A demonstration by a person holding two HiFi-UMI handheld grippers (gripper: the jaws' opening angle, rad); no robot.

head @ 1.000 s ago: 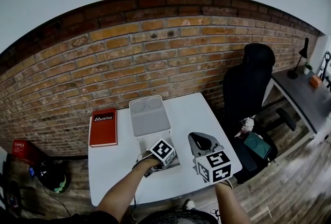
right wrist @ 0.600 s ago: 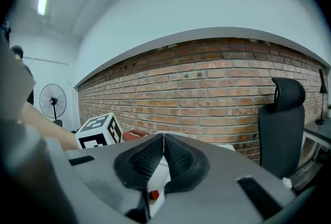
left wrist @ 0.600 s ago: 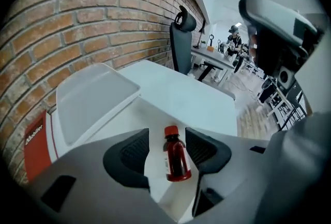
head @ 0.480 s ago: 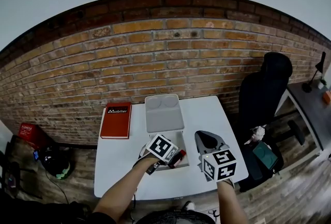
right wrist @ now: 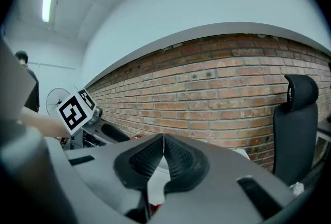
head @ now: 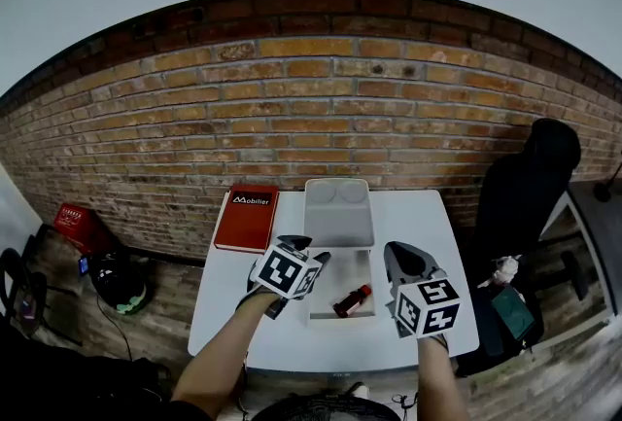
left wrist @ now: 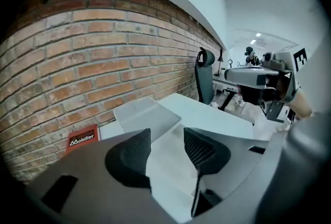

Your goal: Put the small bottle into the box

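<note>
Currently: small bottle [head: 352, 299], red, lies on its side inside the open white box [head: 340, 268], so your placing looks done. Your left gripper [left wrist: 166, 148] hangs beside the box, its jaws apart but closing with nothing between them. Your right gripper [right wrist: 163, 158] idles, jaws together and empty. The red book [head: 247, 217] on the worktop [head: 222, 298] reads "Mobilier".

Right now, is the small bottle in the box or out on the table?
In: the small bottle lies on its side inside the open box, whose lid is swung back behind it.
</note>
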